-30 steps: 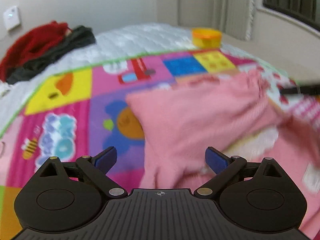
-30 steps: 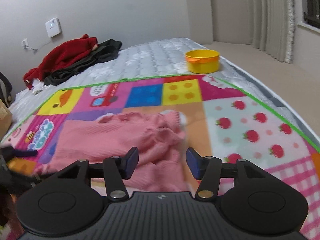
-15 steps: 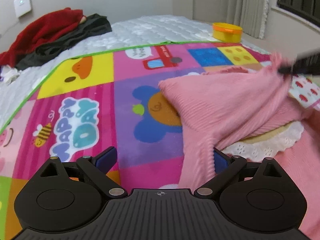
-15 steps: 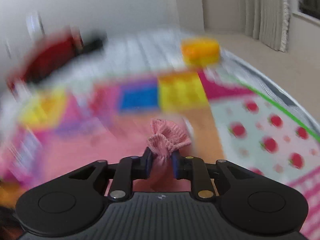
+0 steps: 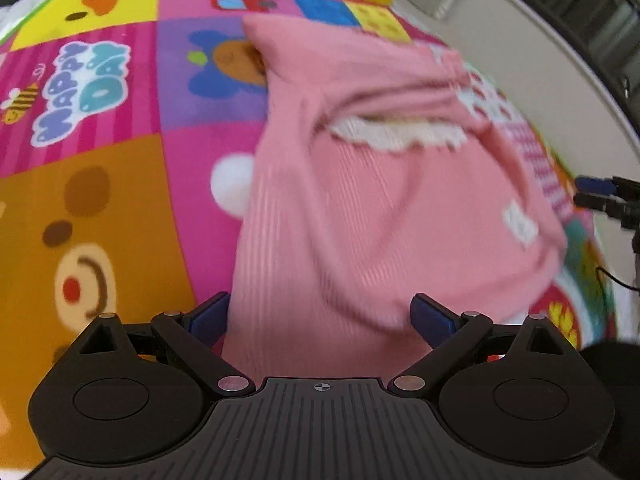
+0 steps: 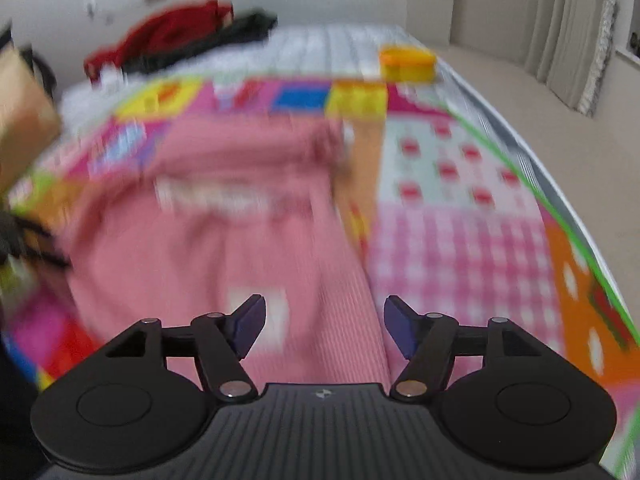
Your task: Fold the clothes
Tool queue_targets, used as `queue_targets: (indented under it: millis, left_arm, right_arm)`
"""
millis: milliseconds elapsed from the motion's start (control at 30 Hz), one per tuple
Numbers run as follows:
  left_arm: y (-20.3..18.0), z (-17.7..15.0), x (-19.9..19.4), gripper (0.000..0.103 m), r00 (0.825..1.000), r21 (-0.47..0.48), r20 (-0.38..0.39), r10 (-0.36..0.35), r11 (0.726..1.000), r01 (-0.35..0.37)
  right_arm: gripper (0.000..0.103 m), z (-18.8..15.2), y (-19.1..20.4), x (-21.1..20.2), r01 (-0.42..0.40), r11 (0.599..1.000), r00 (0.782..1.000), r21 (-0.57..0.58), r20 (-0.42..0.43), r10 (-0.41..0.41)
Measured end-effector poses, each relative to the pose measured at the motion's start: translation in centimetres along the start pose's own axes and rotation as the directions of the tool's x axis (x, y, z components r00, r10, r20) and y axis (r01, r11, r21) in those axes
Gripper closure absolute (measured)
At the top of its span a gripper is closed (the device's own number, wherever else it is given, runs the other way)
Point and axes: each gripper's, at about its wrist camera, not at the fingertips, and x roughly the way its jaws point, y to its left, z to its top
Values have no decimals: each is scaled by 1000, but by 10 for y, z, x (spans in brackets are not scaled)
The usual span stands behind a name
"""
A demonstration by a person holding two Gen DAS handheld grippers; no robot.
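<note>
A pink ribbed garment (image 5: 360, 208) with a white lace collar (image 5: 396, 132) lies on the colourful cartoon play mat (image 5: 100, 208); it also shows blurred in the right wrist view (image 6: 224, 232). My left gripper (image 5: 320, 320) is open, its blue pads on either side of the garment's near end. My right gripper (image 6: 322, 326) is open just above the garment's near right edge, holding nothing. The right gripper's fingertips (image 5: 596, 186) show at the right edge of the left wrist view.
A yellow-orange bowl (image 6: 408, 62) stands on the white quilted mattress (image 6: 320, 48) beyond the mat. Red and dark clothes (image 6: 176, 40) are piled at the back left. A cardboard box (image 6: 20, 120) is at the left. Curtains (image 6: 568, 24) and beige floor lie to the right.
My right gripper was shut on a bunch of pink fabric; it has let go, opened and pulled back. The garment now lies flatter. My left gripper has moved over the garment's near end.
</note>
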Motion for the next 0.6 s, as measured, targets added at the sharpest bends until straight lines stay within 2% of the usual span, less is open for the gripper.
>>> queue_targets:
  millis: [100,167,200,233,267,333,367,433,533,600]
  left_arm:
    - [-9,-3,0,23,999,1,-11,35,999,-35]
    - [-15,-3,0,60,999,-12,-26,43,999,-44]
    - [-17,-3,-2,69,999,-34,-42,24,999,-26]
    - [-17,-5,-7,85,999,-59,-46,-4,998,1]
    - [-18,-7,-13,87,998,-83,-49,-32,996,28]
    - [-21,-9,-30,87,996,-118,-22,-82,990,78]
    - [-22,-10,-43,87,995,-127,5,-101,987,101]
    - [-23,-8,-68,87,995,-115,54,-82,989,87]
    - [-24,-7,-83,87,996,-53,58,69,996,-66]
    - [-24,-8,-84,87,982,-16,39,184,983,-184]
  right_arm:
    - [37,-31,-6,12,18,997,1000,80,-23,-16]
    - [45,-40,-6,21,15,991,1000,136,-22,-13]
    - [67,-42,-3,23,19,990,1000,142,-21,-16]
    - [88,-39,-2,18,-1,989,1000,149,-2,1]
    - [95,-36,-1,10,-30,987,999,158,24,27]
    - [98,-30,0,-5,-89,981,994,174,77,77]
    - [99,-31,-2,-8,-82,981,995,174,78,69]
    - [99,-34,-7,-11,-36,985,998,169,59,27]
    - [99,-40,-14,-16,32,987,999,159,30,-37]
    - [99,-44,-19,-19,77,985,997,152,12,-80]
